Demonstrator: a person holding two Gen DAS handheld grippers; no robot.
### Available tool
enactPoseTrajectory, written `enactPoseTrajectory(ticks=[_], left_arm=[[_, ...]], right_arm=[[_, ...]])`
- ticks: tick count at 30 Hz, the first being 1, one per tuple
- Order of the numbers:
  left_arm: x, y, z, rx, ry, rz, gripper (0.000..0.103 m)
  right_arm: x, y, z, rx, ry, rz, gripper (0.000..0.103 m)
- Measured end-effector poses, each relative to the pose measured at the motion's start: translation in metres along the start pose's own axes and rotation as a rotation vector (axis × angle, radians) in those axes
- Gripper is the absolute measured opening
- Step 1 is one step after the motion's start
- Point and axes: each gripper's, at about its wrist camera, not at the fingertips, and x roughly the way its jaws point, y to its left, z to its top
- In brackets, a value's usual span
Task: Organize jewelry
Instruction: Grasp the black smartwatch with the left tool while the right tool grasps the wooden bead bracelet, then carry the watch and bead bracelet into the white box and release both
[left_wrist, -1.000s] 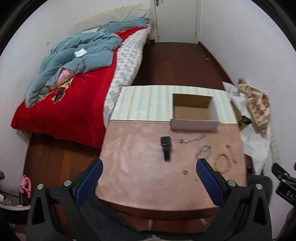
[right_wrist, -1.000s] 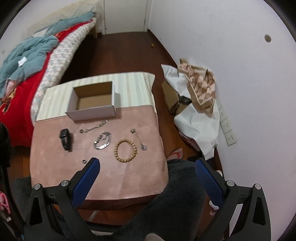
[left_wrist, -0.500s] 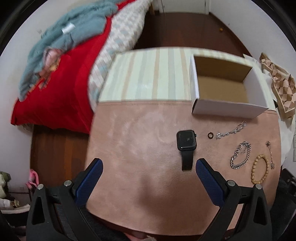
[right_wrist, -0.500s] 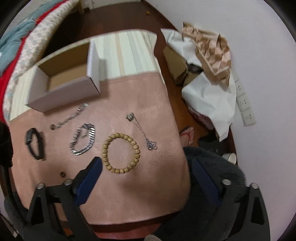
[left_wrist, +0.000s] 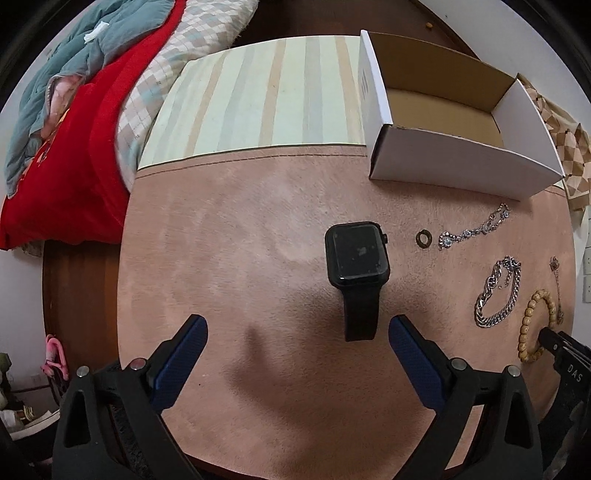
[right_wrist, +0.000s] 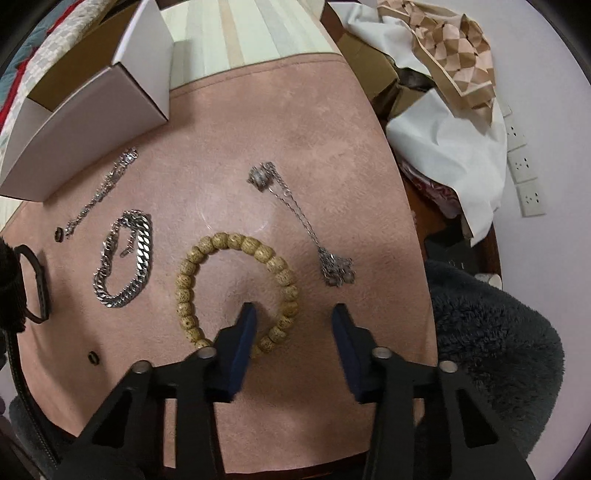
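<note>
A black smartwatch (left_wrist: 355, 264) lies on the pink mat (left_wrist: 236, 258), its strap end between the fingertips of my open, empty left gripper (left_wrist: 297, 328). My right gripper (right_wrist: 292, 316) is partly closed and empty, low over the mat; its left finger stands inside the wooden bead bracelet (right_wrist: 236, 288) and its right finger outside, so they straddle the near right beads. A silver curb bracelet (right_wrist: 123, 264), a thin crystal chain (right_wrist: 101, 192), a pendant necklace (right_wrist: 299, 221) and two small rings (right_wrist: 58, 234) (right_wrist: 93, 357) lie around. An open white box (left_wrist: 454, 129) stands at the back.
A bed with a red cover (left_wrist: 77, 155) lies to the left. Crumpled paper and cardboard (right_wrist: 447, 110) are piled right of the table by wall sockets (right_wrist: 524, 166). A dark fluffy cloth (right_wrist: 491, 354) lies at the near right table edge.
Both grippers have dropped lower and moved forward over the mat. The left one has come close to the watch. The right one has narrowed and now straddles the bead bracelet.
</note>
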Motion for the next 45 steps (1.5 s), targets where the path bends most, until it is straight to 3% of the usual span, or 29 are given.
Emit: enactPoseTrajectory(ticks=[5,8,10,12,16,19,21,22,33,45], left_arm=[[0.003,-0.002,0.000,0.006,-0.007,-0.024,0.099],[0.007,-0.003,0.004,0.007,-0.003,-0.047,0.088],[0.009,-0.003,0.006,-0.001,0.008,-0.068,0.087],[0.012,-0.002,0.010,-0.004,0.007,-0.077,0.076],[0.017,-0.003,0.015,0.003,0.008,-0.086,0.072],[0.023,-0.007,0.021,0.019,0.013,-0.088,0.045],[0.026,-0.009,0.025,0.028,0.021,-0.096,0.018],[0.027,-0.011,0.025,0.032,0.020,-0.096,0.015],[0.001,-0.021,0.031,0.061,-0.076,-0.085,0.014],[-0.061,-0.030,0.016,0.088,-0.201,-0.117,0.014]], right_arm=[[-0.002,0.007,-0.002,-0.044,-0.021,0.024,0.011],[-0.004,0.012,-0.005,-0.056,-0.031,0.018,0.010],[-0.005,0.013,-0.006,-0.056,-0.030,0.022,0.010],[-0.005,0.012,-0.005,-0.057,-0.029,0.022,0.010],[-0.003,0.009,-0.003,-0.056,-0.027,0.023,0.010],[-0.002,0.007,-0.001,-0.054,-0.024,0.025,0.010],[-0.001,0.006,0.001,-0.053,-0.022,0.024,0.010],[-0.001,0.006,0.001,-0.053,-0.022,0.025,0.010],[-0.003,0.001,0.000,-0.037,-0.027,0.039,0.009],[-0.062,0.009,-0.001,-0.082,-0.148,0.083,0.009]])
